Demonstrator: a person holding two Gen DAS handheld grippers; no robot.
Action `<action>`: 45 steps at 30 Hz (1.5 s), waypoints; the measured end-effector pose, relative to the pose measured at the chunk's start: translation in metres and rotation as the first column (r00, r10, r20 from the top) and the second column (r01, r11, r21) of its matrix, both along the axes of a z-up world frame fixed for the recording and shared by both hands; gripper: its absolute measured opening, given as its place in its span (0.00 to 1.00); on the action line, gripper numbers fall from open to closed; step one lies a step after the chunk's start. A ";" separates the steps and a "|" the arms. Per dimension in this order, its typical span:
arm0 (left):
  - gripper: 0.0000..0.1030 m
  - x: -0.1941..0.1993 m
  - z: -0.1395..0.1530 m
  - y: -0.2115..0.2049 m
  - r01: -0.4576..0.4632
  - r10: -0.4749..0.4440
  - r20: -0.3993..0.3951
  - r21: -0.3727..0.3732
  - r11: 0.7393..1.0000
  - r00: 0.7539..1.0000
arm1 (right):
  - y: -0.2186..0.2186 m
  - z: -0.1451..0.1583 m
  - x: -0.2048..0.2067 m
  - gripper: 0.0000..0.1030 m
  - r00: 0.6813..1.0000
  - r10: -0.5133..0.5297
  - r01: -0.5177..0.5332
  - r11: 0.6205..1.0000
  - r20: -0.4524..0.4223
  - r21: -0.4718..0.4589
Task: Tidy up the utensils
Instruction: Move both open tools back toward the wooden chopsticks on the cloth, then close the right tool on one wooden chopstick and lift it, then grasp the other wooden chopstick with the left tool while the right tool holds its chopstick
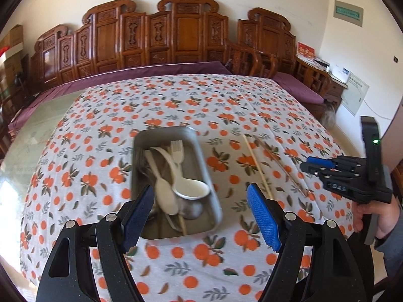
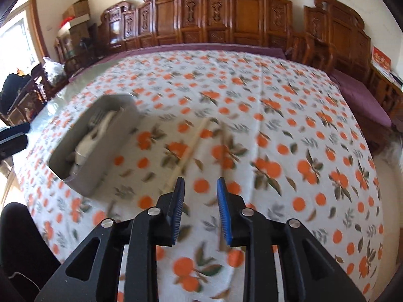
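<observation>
both tools (image 1: 201,201) (image 2: 200,196) hover agape over orange-print tablecloth (image 1: 176,100), carved wooden screen (image 1: 176,37) behind.

Pale utensils (image 1: 176,173) in grey tray (image 1: 214,196) — chopsticks (image 1: 257,166) perhaps beside

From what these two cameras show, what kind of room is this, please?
Probably a sitting or dining room in a home. A table with an orange-print tablecloth holds a grey utensil tray, and carved wooden benches with purple cushions stand along the wall.

White "-045" label on the right gripper (image 1: 308,164); green wall sign (image 1: 348,13) lettering too small to read.
</observation>
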State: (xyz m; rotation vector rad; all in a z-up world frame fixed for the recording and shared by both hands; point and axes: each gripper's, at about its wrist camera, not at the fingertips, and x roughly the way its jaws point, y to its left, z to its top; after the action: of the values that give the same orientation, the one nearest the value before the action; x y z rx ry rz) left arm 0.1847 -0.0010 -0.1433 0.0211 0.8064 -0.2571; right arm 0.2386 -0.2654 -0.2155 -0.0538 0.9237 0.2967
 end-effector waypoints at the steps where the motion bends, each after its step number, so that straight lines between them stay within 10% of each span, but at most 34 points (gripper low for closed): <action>1: 0.71 0.000 -0.001 -0.005 0.008 -0.008 -0.003 0.004 1.000 1.000 | -0.004 -0.005 0.002 0.28 1.000 -0.006 0.006 1.000 -0.008 -0.002; 20: 0.71 0.024 -0.035 -0.068 0.097 -0.089 -0.123 0.054 0.994 0.988 | -0.002 -0.054 0.045 0.27 0.991 0.058 -0.061 0.998 -0.118 -0.022; 32: 0.70 0.054 -0.055 -0.103 0.139 -0.129 -0.183 0.047 0.989 0.975 | -0.014 -0.055 0.043 0.06 0.986 0.085 -0.095 0.993 -0.144 -0.064; 45: 0.42 0.104 -0.086 -0.148 0.175 -0.166 -0.245 0.017 0.984 0.955 | -0.071 -0.048 0.019 0.06 0.988 0.017 -0.005 0.997 -0.152 0.073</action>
State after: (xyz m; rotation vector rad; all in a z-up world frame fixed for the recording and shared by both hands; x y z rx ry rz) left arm 0.2884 -0.1495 -0.2295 0.0979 1.0552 -0.4133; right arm 0.2572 -0.3364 -0.2635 0.0311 1.0635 0.3479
